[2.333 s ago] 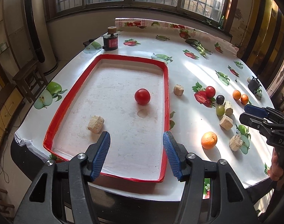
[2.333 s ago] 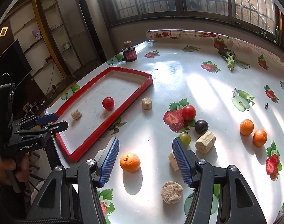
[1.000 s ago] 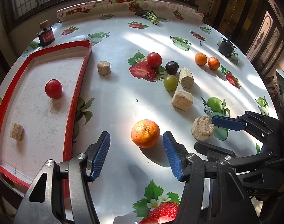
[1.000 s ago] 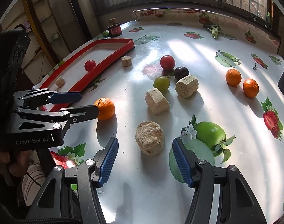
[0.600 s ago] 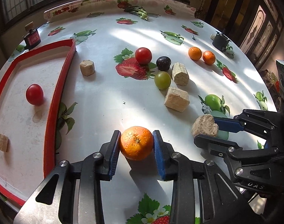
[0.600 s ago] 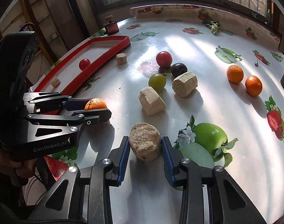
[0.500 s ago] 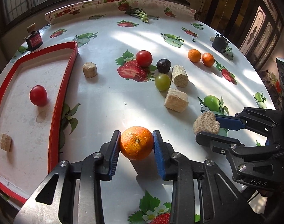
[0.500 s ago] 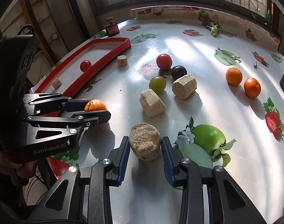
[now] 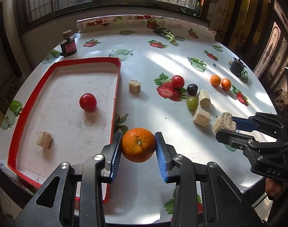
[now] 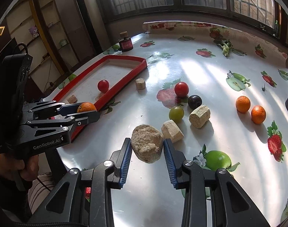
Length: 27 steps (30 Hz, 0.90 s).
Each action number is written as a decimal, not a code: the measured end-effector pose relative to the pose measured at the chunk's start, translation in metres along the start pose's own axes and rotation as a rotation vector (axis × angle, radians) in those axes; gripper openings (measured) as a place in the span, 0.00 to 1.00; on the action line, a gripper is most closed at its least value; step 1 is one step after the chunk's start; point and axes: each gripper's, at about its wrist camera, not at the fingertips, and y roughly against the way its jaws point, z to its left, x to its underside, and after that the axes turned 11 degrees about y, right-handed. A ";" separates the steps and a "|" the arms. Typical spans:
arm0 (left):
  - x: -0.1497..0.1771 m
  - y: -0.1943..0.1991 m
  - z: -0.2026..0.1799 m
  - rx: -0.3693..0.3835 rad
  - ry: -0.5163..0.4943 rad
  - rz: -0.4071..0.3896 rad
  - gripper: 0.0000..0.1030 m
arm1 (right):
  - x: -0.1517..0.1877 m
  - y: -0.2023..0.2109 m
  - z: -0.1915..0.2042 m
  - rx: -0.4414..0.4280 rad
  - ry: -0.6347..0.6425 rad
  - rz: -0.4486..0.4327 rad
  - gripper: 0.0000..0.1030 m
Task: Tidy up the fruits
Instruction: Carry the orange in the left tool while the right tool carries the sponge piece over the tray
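Note:
My left gripper [image 9: 138, 144] is shut on a big orange [image 9: 138, 144] and holds it just above the table, beside the right wall of the red tray [image 9: 116, 92]. A red tomato [image 9: 88, 102] and a tan block [image 9: 44, 141] lie in the tray. In the right wrist view my right gripper [image 10: 147, 146] is shut on a rough tan lump [image 10: 146, 145], lifted off the cloth. On the table lie a red tomato [image 9: 178, 82], a dark plum [image 9: 192, 89], a green grape [image 9: 192, 103] and two small oranges [image 9: 215, 80].
Tan blocks [image 9: 201, 117] lie among the fruit, one more [image 9: 134, 86] near the tray. A dark jar [image 9: 68, 43] stands at the back left, a small black object [image 9: 236, 67] at the far right. The tablecloth [image 9: 144, 60] is printed with fruit.
Both grippers closed, the left on the orange and the right on the tan lump, then lifted them off the table. The left has carried the orange toward the tray.

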 end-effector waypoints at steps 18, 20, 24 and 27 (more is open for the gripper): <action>-0.004 0.019 0.051 -0.044 0.093 -0.052 0.31 | -0.038 -0.010 0.043 -0.043 0.094 -0.021 0.34; -0.005 0.020 0.056 -0.049 0.101 -0.054 0.31 | -0.041 -0.013 0.045 -0.048 0.101 -0.017 0.34; -0.007 0.021 0.067 -0.055 0.122 -0.059 0.31 | -0.048 -0.019 0.050 -0.056 0.110 -0.015 0.34; -0.009 0.021 0.075 -0.060 0.137 -0.060 0.31 | -0.053 -0.024 0.053 -0.065 0.113 -0.013 0.34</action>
